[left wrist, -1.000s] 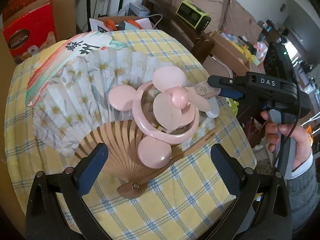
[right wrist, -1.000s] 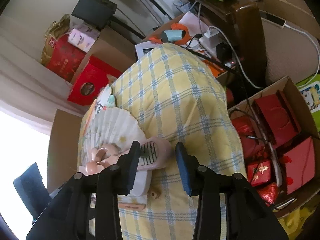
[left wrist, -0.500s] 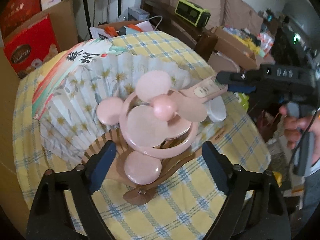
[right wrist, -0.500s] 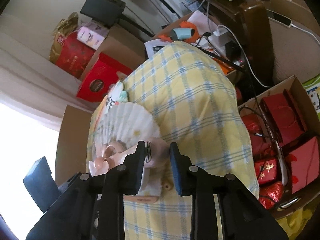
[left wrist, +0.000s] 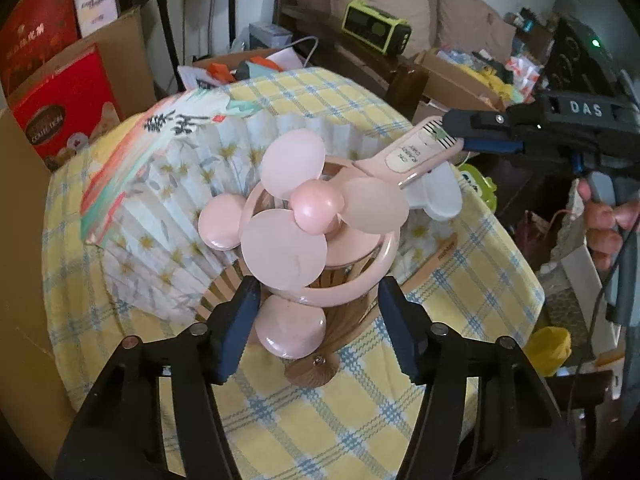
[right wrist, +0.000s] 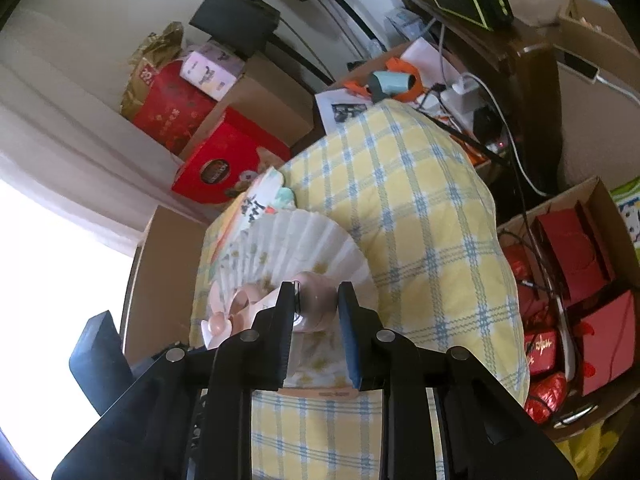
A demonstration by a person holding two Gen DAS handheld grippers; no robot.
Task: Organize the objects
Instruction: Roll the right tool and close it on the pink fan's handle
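Observation:
A pink hand fan (left wrist: 304, 216) with round ears on its ring hangs tilted over an open paper folding fan (left wrist: 168, 200) on the yellow checked tablecloth (left wrist: 320, 412). My right gripper (left wrist: 460, 136) is shut on the pink fan's handle (right wrist: 316, 308), which is pinched between its fingers in the right wrist view. My left gripper (left wrist: 318, 300) points down at the fan. Its jaws are closing with the ring's lower edge and the bottom ear (left wrist: 290, 330) between them, the pads close beside the ring. A white object (left wrist: 438, 196) lies under the handle.
Red gift boxes (left wrist: 60, 112) and cardboard cartons stand left of the table. A green radio (left wrist: 376, 32) sits behind on dark furniture. A carton of red packets (right wrist: 576, 260) and cables lie on the floor to the right. The table's edges drop off all round.
The left jaws have narrowed from wide open to close around the fan's ring. The right jaws closed on the handle and raised it, tilting the pink fan up off the paper fan.

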